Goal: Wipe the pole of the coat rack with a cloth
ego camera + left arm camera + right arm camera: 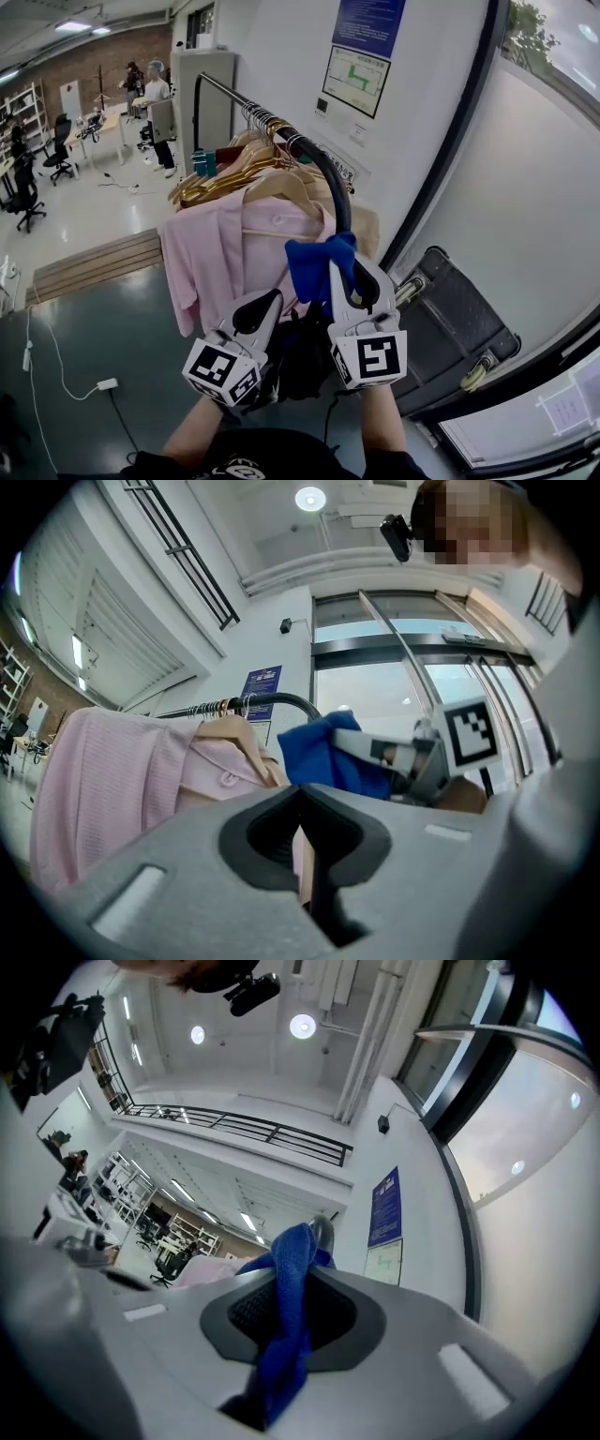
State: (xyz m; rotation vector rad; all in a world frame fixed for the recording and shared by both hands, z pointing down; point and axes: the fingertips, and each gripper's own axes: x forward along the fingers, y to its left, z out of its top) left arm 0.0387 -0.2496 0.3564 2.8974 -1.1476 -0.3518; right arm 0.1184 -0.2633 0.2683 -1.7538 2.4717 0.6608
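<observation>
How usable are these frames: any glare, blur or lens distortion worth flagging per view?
Head view: sharp and evenly lit, though the wide angle bows the dark window frame. Left gripper view: heavy fisheye, bright window behind, ceiling lamp blown out. Right gripper view: dark vignetted corners, ceiling lamps flaring, blue cloth soft nearest the lens.

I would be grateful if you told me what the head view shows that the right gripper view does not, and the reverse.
Only the head view shows the wooden hangers on the rail, the dark suitcase by the wall and the left tongs. Only the right gripper view shows the round ceiling lights, the balcony railing and, close up, the right tongs shut on the blue cloth. Both show that cloth up at the curved pole and the blue poster on the white wall.
</observation>
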